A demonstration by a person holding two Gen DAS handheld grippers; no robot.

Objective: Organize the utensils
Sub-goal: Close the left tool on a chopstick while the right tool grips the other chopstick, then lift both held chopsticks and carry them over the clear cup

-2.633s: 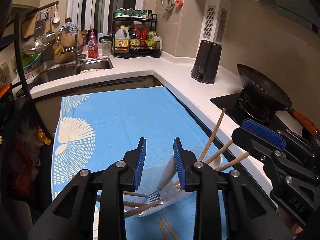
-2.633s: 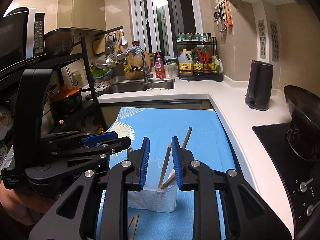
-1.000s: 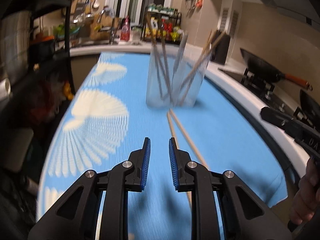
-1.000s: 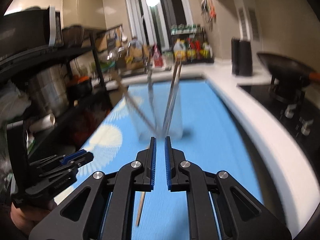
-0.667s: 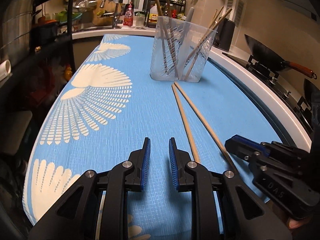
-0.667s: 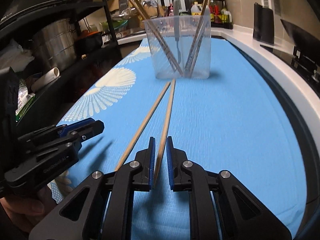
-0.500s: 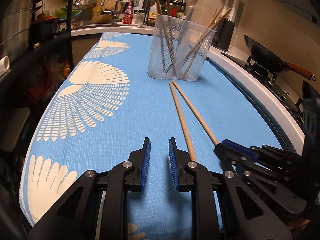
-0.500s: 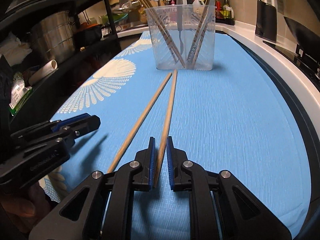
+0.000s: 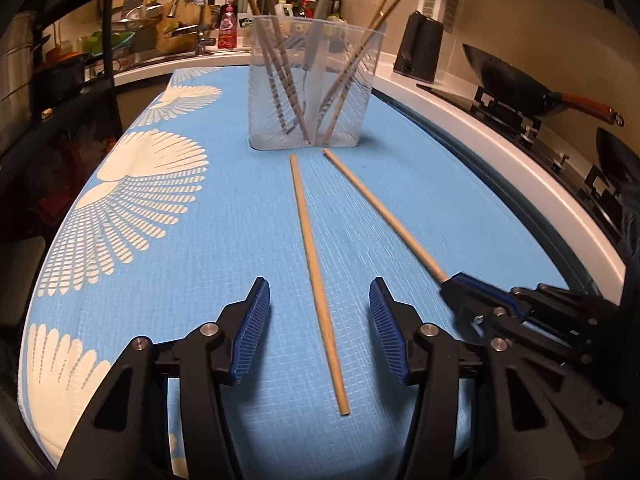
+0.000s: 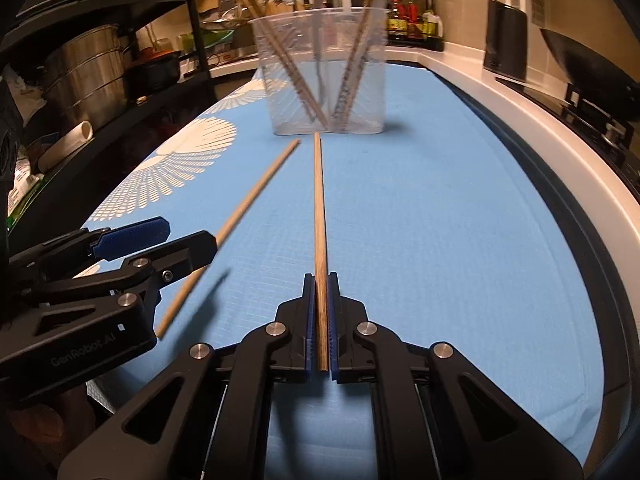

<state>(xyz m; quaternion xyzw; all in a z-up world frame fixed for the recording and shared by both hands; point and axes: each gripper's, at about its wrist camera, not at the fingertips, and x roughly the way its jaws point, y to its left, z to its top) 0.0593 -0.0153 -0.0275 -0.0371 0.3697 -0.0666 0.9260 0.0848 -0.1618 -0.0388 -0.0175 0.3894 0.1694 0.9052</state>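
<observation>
Chopsticks: two loose ones lie on the blue tabletop [image 9: 420, 184], near tips just short of the clear cup [image 9: 312, 84] — the rest of the utensils stand inside it.
Right chopstick [image 10: 318, 216]: flat on the cloth, its near end pinched between the blue pads, far end almost at the cup's base.
Right tongs [image 10: 319, 320]: narrow, clamped on that stick.
Left chopstick [image 9: 314, 256]: free on the cloth, running between the left pads, touching neither.
Left tongs [image 9: 318, 332]: jaws opening, wide either side of the stick — nothing gripped.
Step in hand: picking up the last two strays, one per hand; right has its grip, left is lining up.
Next move: left likely needs to drop lower and close on the near end; right should lift, tip the stick upright and steer it into the cup.
Risk: a thin round stick could roll or swivel in the pads.
</observation>
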